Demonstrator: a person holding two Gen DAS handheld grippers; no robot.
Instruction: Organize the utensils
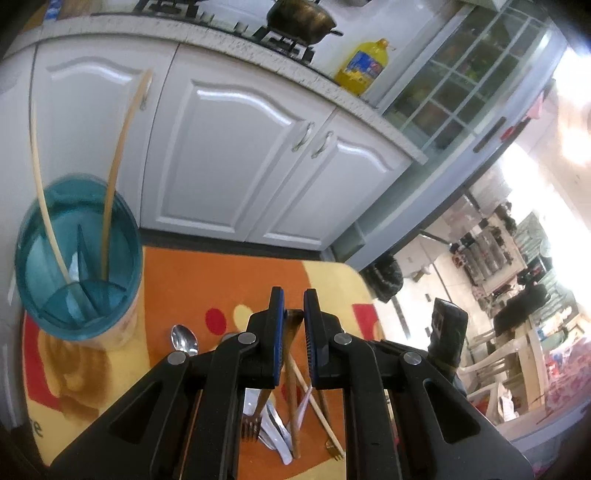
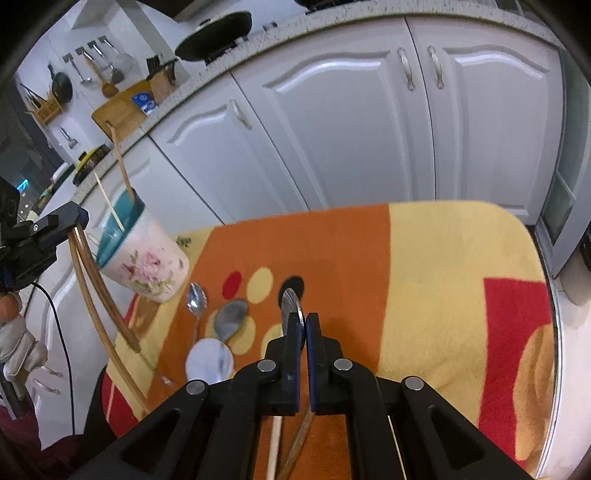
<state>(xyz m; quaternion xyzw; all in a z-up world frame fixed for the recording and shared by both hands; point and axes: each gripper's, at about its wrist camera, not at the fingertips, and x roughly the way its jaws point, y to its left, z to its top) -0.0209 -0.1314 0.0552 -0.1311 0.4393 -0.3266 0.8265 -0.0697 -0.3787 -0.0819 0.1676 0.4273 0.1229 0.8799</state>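
Note:
A floral utensil holder with a teal inside stands at the far left of the table. A pale stick and a brown one stand in it. My left gripper is shut on a pair of brown chopsticks that hang down, lifted beside the holder. My right gripper is shut on a silver metal utensil whose rounded end sticks out past the fingertips. Loose on the cloth lie a steel spoon, a grey spoon, a white spoon, forks and chopsticks.
The table wears an orange, yellow and red cloth, with rounded edges close on the right. White cabinet doors rise just behind it. A yellow oil bottle and a dark pot sit on the counter. A gloved hand holds the left gripper.

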